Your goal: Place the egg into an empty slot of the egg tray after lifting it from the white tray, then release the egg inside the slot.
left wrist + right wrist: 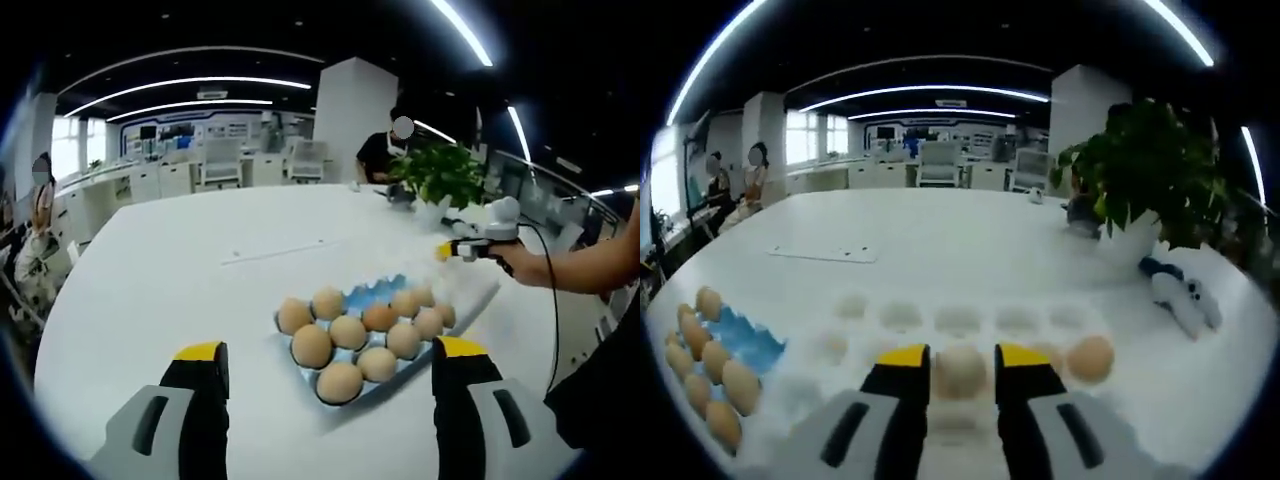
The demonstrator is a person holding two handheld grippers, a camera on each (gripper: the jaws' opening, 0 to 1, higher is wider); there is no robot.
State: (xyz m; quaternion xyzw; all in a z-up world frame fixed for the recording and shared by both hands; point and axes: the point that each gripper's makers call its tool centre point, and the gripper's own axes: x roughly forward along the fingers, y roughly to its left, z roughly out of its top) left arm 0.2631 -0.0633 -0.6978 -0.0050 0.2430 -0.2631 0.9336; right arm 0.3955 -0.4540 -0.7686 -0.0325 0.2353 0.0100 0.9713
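Yellow-tipped jaws of the right gripper (948,362) are seen closed around a pale egg (960,372) seated in the white tray (958,322). The blue egg tray (740,345) lies to its left, so a leftward carry is judged necessary. The left gripper (330,352) is held spread and empty, nearer that egg tray.

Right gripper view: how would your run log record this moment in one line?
phase: picking egg | right gripper: jaws around egg in white tray | left gripper: open, above blue egg tray | lifted: not yet
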